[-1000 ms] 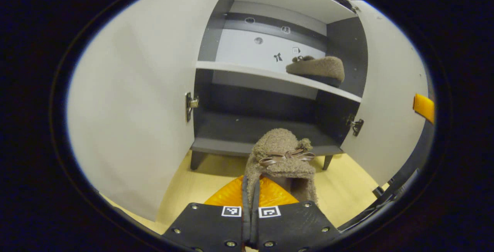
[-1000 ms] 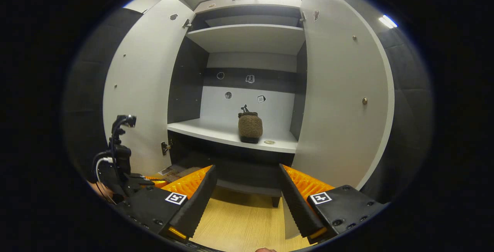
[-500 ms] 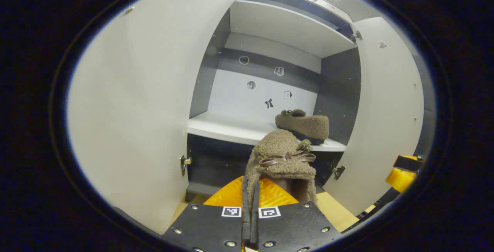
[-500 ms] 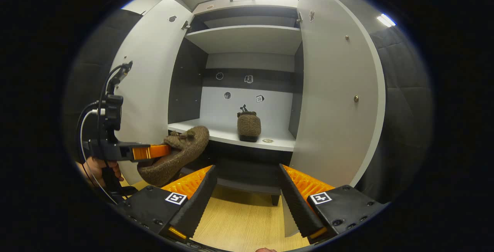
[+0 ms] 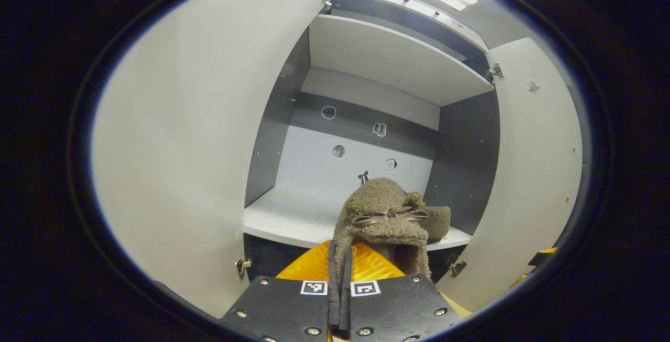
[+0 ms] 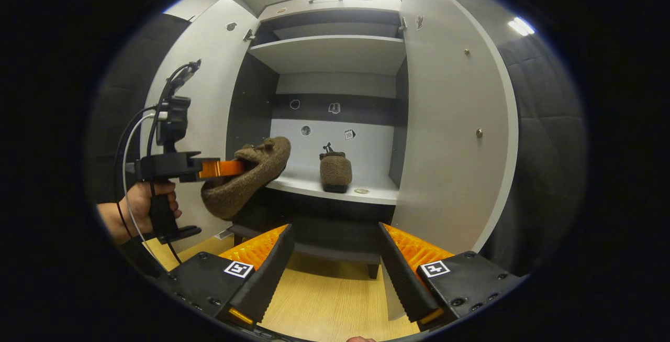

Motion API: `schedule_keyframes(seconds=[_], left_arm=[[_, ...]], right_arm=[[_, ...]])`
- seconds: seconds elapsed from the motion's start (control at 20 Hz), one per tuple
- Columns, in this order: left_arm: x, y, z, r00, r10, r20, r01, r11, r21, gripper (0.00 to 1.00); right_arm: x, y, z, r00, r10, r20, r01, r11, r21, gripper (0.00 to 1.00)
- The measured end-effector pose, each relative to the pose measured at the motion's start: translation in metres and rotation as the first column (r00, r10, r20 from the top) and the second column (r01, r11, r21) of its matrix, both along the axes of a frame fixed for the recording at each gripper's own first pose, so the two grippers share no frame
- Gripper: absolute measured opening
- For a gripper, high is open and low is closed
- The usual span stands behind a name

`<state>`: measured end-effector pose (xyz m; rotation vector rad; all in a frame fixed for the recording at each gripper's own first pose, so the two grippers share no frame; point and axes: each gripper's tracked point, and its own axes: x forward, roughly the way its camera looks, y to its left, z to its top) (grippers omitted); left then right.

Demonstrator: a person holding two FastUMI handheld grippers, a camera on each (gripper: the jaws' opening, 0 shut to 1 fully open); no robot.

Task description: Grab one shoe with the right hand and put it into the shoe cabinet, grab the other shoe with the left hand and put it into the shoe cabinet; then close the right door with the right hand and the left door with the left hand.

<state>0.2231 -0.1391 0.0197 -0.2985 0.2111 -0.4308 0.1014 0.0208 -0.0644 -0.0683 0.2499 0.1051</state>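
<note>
My left gripper (image 5: 339, 258) is clamped on the collar of the fuzzy brown shoe (image 5: 384, 216), which juts straight ahead at 12 o'clock from my fingers, its toe in front of the middle shelf (image 5: 282, 219) of the shoe cabinet (image 6: 335, 9). My right gripper (image 6: 335, 268) hangs with its fingers spread apart on nothing. The other shoe (image 6: 335, 172) sits on that shelf at its 12 o'clock. Both doors stand open.

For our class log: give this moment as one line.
left claw: holds shoe | right claw: open | other shoe: on shelf | doors: open
</note>
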Motion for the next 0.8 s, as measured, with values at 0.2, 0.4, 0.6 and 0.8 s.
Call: schedule_keyframes(seconds=[0.2, 0.4, 0.6, 0.8], left_arm=[[0.042, -0.009, 0.022, 0.999, 0.012, 0.039, -0.011, 1.000, -0.017, 0.03], [0.082, -0.017, 0.034, 0.998, 0.024, 0.062, -0.023, 1.000, -0.013, 0.01], [0.123, -0.028, 0.028, 0.999, 0.030, 0.045, -0.030, 0.999, 0.012, 0.01], [0.160, -0.042, 0.007, 0.999, 0.045, -0.002, -0.044, 0.997, 0.065, 0.01]], right_arm=[[0.003, -0.003, -0.003, 1.000, -0.026, 0.001, 0.026, 1.000, 0.007, 1.00], [0.008, -0.008, -0.008, 0.998, -0.057, -0.006, 0.057, 0.998, 0.011, 1.00], [0.014, -0.012, -0.014, 0.996, -0.081, -0.022, 0.082, 0.996, 0.018, 1.00], [0.015, -0.016, -0.016, 0.995, -0.098, -0.028, 0.099, 0.995, 0.018, 1.00]])
